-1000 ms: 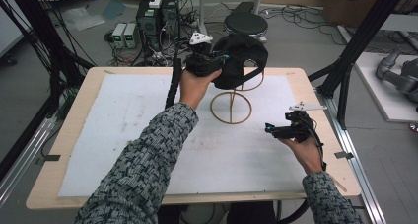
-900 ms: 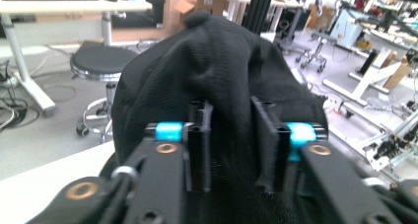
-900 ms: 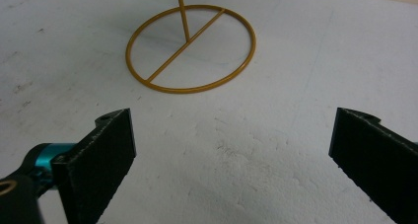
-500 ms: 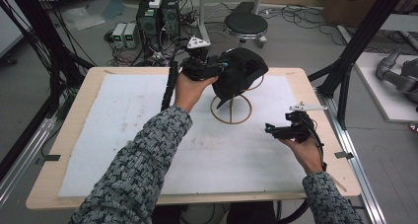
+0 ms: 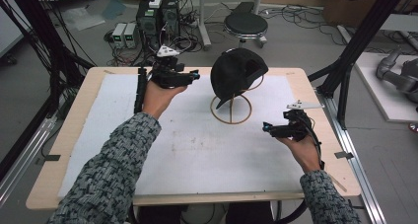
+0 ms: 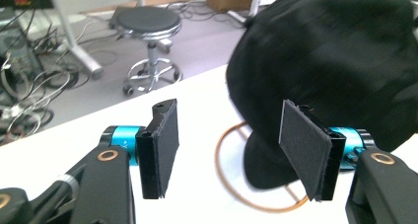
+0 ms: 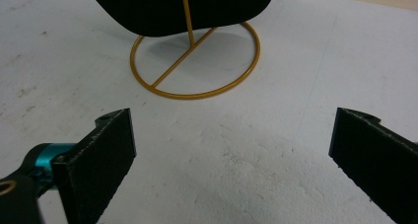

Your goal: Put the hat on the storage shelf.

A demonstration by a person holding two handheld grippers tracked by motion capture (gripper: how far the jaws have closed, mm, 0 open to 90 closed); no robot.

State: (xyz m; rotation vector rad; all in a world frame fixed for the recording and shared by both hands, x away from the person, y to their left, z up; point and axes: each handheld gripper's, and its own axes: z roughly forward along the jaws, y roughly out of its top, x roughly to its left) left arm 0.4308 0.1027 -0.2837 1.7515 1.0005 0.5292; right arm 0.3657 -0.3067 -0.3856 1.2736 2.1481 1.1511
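A black cap hangs tilted on a gold wire stand whose ring base rests on the white mat. My left gripper is held just left of the cap, open, with nothing between its pads. In the left gripper view the cap looms close ahead to the right of my left gripper, above the ring base. My right gripper hovers to the right of the stand, open and empty. In the right gripper view my right gripper points at the ring base under the cap's brim.
The white mat covers a wooden table. A black stool and computer boxes with cables stand on the floor behind the table. Black frame posts rise at the table's right side.
My left gripper has let go of the cap and drawn back to the left. The cap now hangs on the stand by itself. The right gripper has hardly moved.
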